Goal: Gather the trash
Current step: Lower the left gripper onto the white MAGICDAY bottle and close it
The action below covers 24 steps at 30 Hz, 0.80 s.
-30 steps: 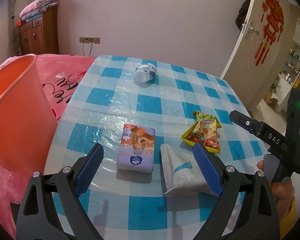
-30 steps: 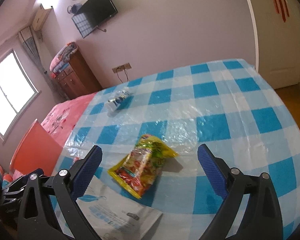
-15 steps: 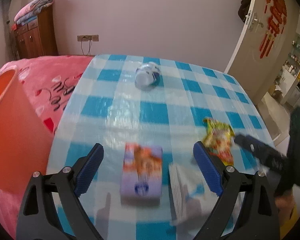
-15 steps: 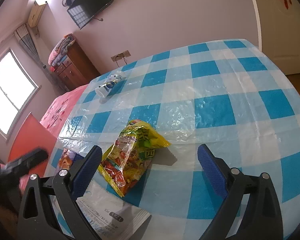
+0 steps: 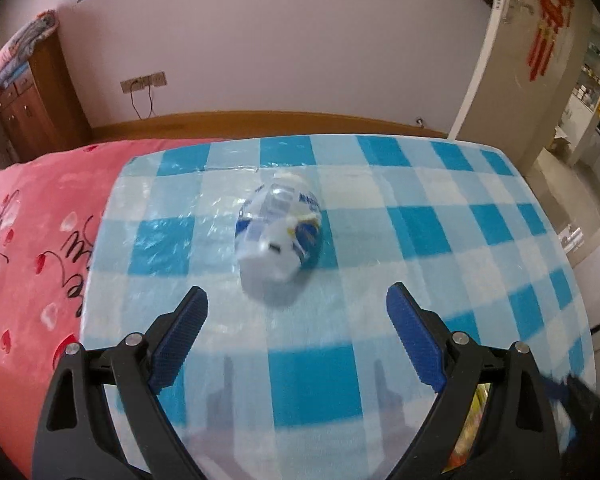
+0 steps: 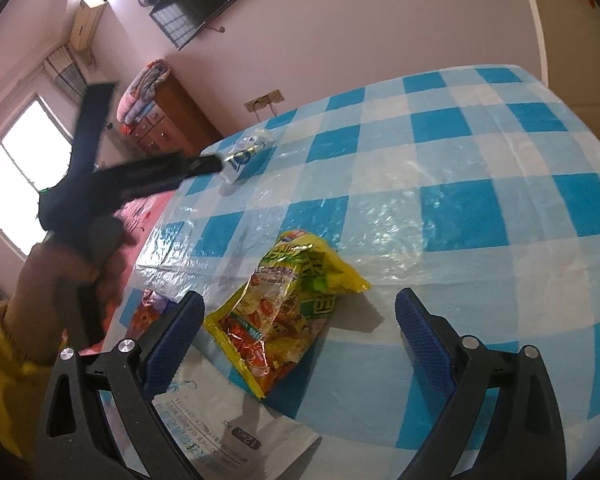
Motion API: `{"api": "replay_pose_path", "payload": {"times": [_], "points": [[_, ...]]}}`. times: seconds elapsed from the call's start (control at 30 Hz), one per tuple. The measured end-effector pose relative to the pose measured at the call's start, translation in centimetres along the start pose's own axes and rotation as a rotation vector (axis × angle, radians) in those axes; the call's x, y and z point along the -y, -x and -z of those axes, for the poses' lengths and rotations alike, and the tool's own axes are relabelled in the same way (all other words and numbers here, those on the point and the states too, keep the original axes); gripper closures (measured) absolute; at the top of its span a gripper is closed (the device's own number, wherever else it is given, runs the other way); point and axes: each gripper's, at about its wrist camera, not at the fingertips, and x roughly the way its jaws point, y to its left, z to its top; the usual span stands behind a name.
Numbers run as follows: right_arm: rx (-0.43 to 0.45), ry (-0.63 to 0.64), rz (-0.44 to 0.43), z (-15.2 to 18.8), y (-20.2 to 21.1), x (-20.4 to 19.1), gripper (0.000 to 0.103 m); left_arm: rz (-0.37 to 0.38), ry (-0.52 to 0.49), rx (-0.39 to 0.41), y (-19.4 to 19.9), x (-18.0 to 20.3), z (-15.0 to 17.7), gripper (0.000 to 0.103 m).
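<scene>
Left wrist view: checked blue-and-white table (image 5: 440,236), plastic film over the cloth, glare patches. Pink bedding (image 5: 36,240) along its left edge. Wooden cabinet (image 5: 32,100) far left, door (image 5: 512,56) far right.

Crushed plastic bottle (image 5: 279,236) lies on its side mid-table, base end facing the camera, just ahead of and between the tips of the left gripper (image 5: 296,312). Jaws wide apart, nothing in them, not touching the bottle.

Handling, judged: bottle looks empty, so light; thin wall, dented, will give under squeeze; label smooth, may slip or roll. Best hold probably across the body at mid-length, jaws either side.

Right wrist view: right gripper (image 6: 300,320) also spread wide and empty, hovering over the yellow snack bag (image 6: 286,308), which lies between its tips. Bag likely light, crinkly, slick foil; a pinch across the flat middle or a crimped end should do.

Only this view shows: white printed packet (image 6: 224,420) at the near edge under the snack bag's corner; a small colourful pack (image 6: 150,312) partly hidden behind the left finger; the person's hand (image 6: 84,264) in a yellow sleeve (image 6: 0,376) gripping the left tool, blurred, reaching toward the bottle (image 6: 244,152); TV (image 6: 196,0) and window (image 6: 16,172).

No bin seen in either view.
</scene>
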Motion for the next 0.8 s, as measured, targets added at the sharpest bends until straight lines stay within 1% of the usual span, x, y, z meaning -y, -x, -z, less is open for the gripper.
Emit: {"api": "replay_pose_path", "payload": {"times": [0.17,0.27,0.33,0.43,0.47,0.57,0.63,0.67,0.73,0.8], "points": [[0.001,-0.009,-0.008,-0.2,-0.2,0.2,0.008,0.005,0.032,-0.018,-2.7,-0.8,-1.8,0.012],[0.009,-0.016,-0.023,-0.5,0.0,0.4,0.008,0.030,0.053,-0.029,-3.9,-1.3,-2.6,0.012],[0.015,-0.019,-0.029,-0.6,0.1,0.5,0.008,0.048,0.052,-0.048,-4.7,-1.3,-3.0,0.012],[0.016,-0.021,-0.038,-0.9,0.2,0.6,0.008,0.037,0.040,-0.060,-5.4,-1.4,-3.3,0.012],[0.016,-0.021,-0.039,-0.9,0.2,0.6,0.008,0.034,0.040,-0.059,-5.6,-1.4,-3.4,0.014],[0.010,-0.019,-0.043,-0.9,0.1,0.5,0.008,0.031,0.047,-0.067,-6.1,-1.6,-3.7,0.031],[0.005,-0.016,-0.042,-0.9,0.0,0.5,0.008,0.018,0.043,-0.057,-6.2,-1.6,-3.9,0.034],[0.003,-0.014,-0.040,-0.9,0.0,0.5,0.009,0.012,0.041,-0.052,-6.2,-1.5,-4.0,0.038],[-0.003,-0.013,-0.041,-0.9,-0.2,0.5,0.017,0.004,0.041,-0.042,-6.2,-1.5,-3.9,0.039],[-0.011,-0.013,-0.041,-0.9,-0.4,0.5,0.018,-0.001,0.040,-0.036,-6.2,-1.3,-3.8,0.040]]}}
